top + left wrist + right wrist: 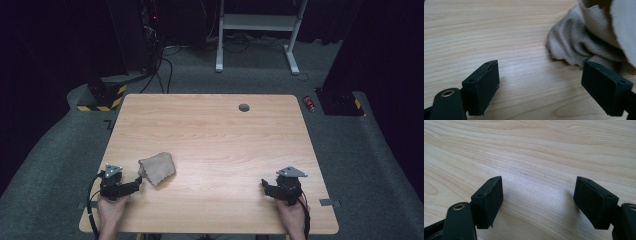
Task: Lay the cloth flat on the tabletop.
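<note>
From the high view, a crumpled beige cloth point(157, 168) lies on the light wooden table point(215, 130), just beside the left gripper point(134, 184); the right gripper point(266, 187) rests well apart.

In the left gripper view, jaws spread wide, empty; the cloth point(589, 40) sits just beyond one jaw. It looks soft and light, best pinched at a raised fold.

The right gripper view shows spread jaws over bare wood.
</note>
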